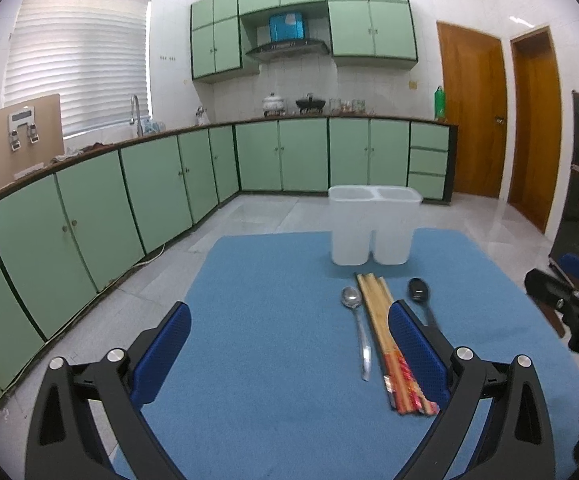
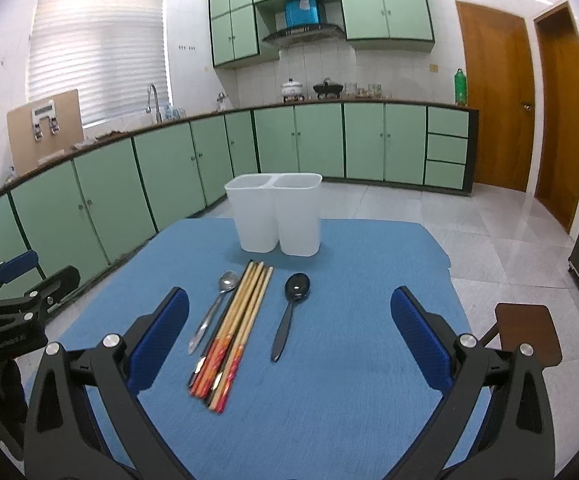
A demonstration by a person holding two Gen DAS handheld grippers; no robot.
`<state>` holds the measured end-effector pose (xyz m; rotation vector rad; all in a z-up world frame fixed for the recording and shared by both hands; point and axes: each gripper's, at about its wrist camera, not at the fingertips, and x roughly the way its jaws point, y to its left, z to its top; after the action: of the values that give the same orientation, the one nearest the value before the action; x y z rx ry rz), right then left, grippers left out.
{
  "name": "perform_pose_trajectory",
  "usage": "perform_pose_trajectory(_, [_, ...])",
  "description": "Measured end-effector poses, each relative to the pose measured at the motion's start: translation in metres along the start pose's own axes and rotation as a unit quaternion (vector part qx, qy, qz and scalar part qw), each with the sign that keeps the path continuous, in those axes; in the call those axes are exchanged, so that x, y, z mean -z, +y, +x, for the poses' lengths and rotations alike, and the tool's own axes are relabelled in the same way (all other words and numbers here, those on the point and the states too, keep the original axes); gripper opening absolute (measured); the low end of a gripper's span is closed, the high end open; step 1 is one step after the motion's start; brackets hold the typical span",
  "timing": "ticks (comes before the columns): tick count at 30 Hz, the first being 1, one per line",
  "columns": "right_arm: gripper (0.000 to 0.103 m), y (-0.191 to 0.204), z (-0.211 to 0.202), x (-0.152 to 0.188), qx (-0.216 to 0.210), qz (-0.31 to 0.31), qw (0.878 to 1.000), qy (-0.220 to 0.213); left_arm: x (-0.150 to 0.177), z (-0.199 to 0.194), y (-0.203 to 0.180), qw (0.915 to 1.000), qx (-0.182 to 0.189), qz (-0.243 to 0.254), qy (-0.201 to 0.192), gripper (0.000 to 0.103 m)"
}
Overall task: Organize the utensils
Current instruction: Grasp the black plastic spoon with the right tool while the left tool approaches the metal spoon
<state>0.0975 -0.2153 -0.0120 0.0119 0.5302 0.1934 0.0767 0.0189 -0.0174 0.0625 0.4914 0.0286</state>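
While nothing has yet been lifted, the left wrist view shows the left gripper [image 1: 289,344] hovering over the blue mat [image 1: 281,320] on the table, its fingers [image 1: 165,344] spread wide and holding nothing. Just in front of the white two-compartment holder [image 1: 373,228] lie the utensils in a row: the metal spoon [image 1: 356,320] on the left, the bundle of chopsticks [image 1: 381,320] beside it, and the black spoon [image 1: 419,292] on the far side. They lie parallel, heads toward the holder, probably so each can be pinched by the handle and tipped straight in. At the view's edge, the right gripper [image 1: 569,300] waits off to the side of the holder.

From the right wrist view, the right gripper [image 2: 289,340] hangs above the near side of the mat [image 2: 349,360], fingers [image 2: 413,328] likewise wide apart and empty. Both compartments of the holder [image 2: 277,216] appear empty. Before it, the chopsticks [image 2: 241,312] nearly touch the metal spoon [image 2: 215,308], while the black spoon [image 2: 291,308] lies a little apart, making it, I judge, the easiest first pick. The left gripper [image 2: 13,300] shows off to the left of the holder.
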Motion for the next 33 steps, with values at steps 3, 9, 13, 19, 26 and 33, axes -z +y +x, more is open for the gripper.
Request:
perform_pose_trajectory(3, [0.098, -0.006, 0.036, -0.008, 0.0, 0.002, 0.999, 0.034, -0.004, 0.031, 0.004, 0.9995, -0.003, 0.001, 0.03, 0.097])
perform_pose_trajectory(9, [0.096, -0.017, 0.111, -0.01, -0.002, 0.027, 0.993, 0.114, -0.005, 0.094, 0.007, 0.9956, 0.009, 0.0, 0.093, 0.097])
perform_pose_trajectory(13, [0.087, -0.018, 0.148, -0.005, 0.007, 0.032, 0.988, 0.148, -0.004, 0.127, 0.004, 0.9914, 0.016, -0.004, 0.129, 0.096])
perform_pose_trajectory(19, [0.072, -0.02, 0.192, 0.002, 0.009, 0.05, 0.979, 0.195, -0.002, 0.161, 0.0, 0.9875, 0.016, 0.002, 0.157, 0.096])
perform_pose_trajectory(26, [0.056, -0.013, 0.21, 0.003, 0.015, 0.053, 0.976, 0.211, 0.0, 0.179, 0.003, 0.9846, 0.013, 0.001, 0.174, 0.096])
perform_pose_trajectory(33, [0.033, -0.001, 0.212, 0.004, 0.02, 0.029, 0.978, 0.207, -0.001, 0.187, -0.008, 0.9827, 0.036, 0.005, 0.181, 0.096])
